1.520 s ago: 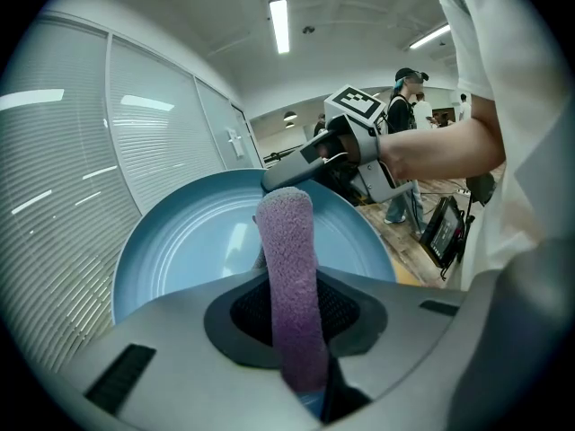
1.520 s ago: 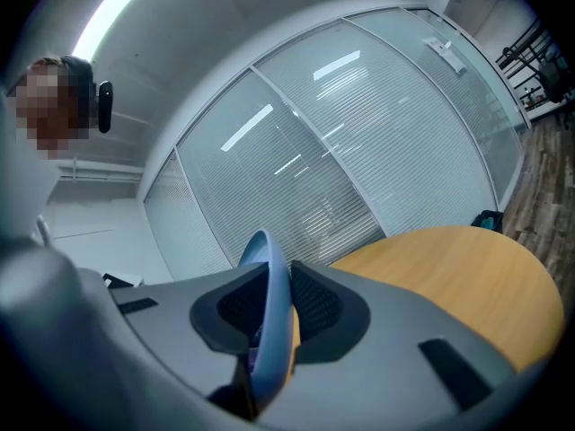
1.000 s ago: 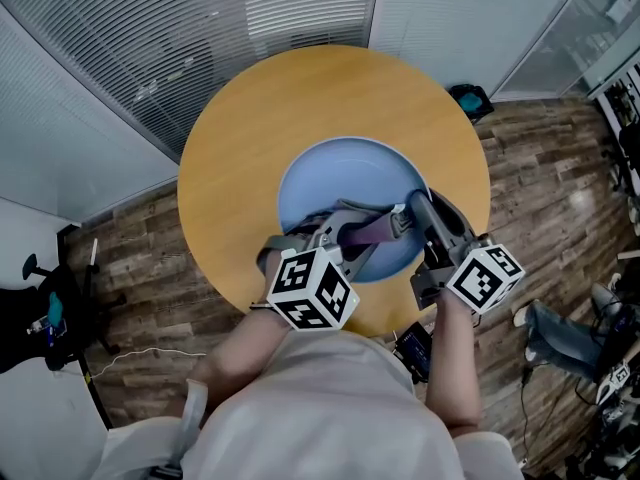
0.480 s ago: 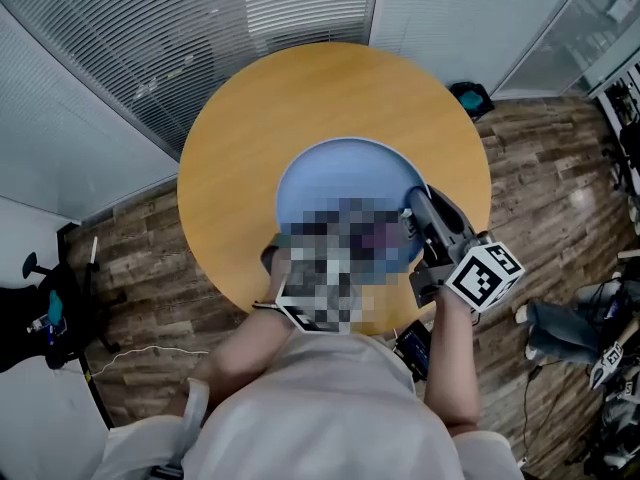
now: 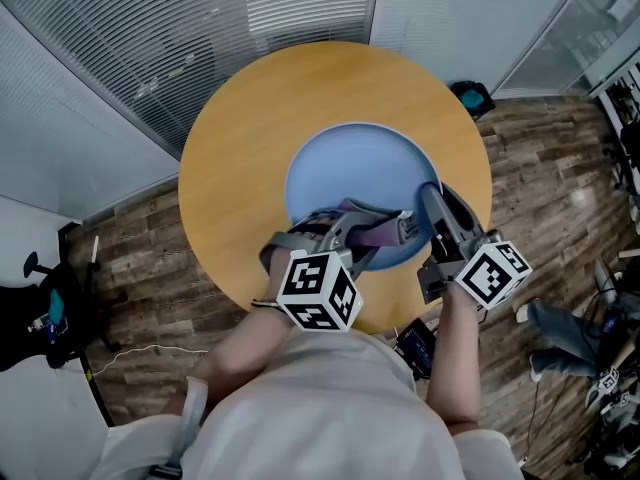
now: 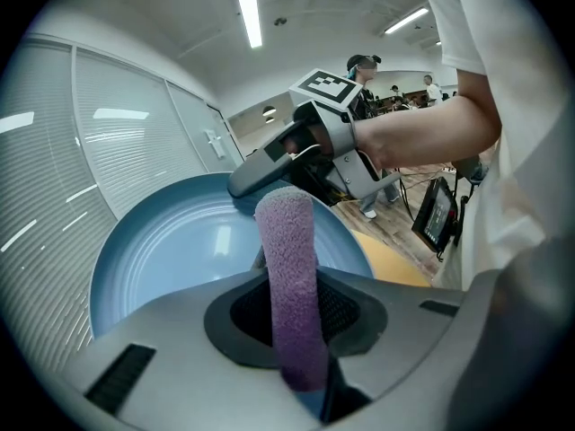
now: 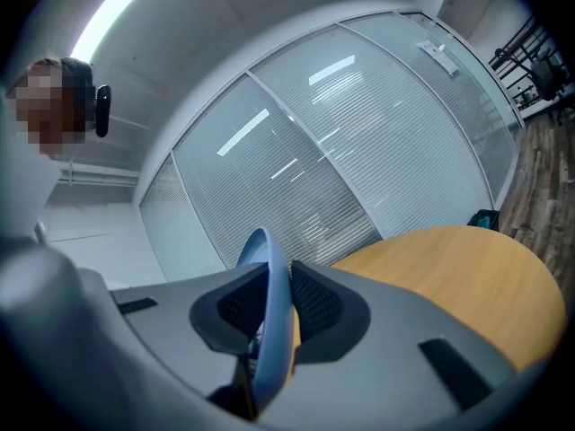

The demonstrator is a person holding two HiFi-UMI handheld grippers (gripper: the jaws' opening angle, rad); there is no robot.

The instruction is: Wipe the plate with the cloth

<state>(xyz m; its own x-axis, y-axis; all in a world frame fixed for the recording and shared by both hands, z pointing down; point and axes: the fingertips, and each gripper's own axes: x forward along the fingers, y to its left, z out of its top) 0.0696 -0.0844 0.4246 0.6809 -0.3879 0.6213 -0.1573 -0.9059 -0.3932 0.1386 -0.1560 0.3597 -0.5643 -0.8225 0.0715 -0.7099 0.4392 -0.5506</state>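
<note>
A light blue plate (image 5: 350, 168) is over the near part of the round wooden table (image 5: 240, 138). My right gripper (image 5: 430, 200) is shut on its right rim; in the right gripper view the rim (image 7: 269, 303) stands edge-on between the pads. My left gripper (image 5: 392, 228) is shut on a purple cloth (image 5: 375, 233), which rests on the plate's near inner surface. In the left gripper view the cloth (image 6: 287, 259) sticks up from the jaws over the plate (image 6: 171, 250), with the right gripper (image 6: 269, 173) at the rim beyond.
Glass walls with blinds (image 5: 200, 28) stand behind the table. On the wood floor are a teal object (image 5: 470, 98) at the far right and a dark chair (image 5: 40, 318) at the left. A small screen (image 5: 415, 346) hangs by my waist.
The plate sits slightly further right and away than a second ago. The left gripper has rolled a little with the cloth in it. Both hands stay about in place.
</note>
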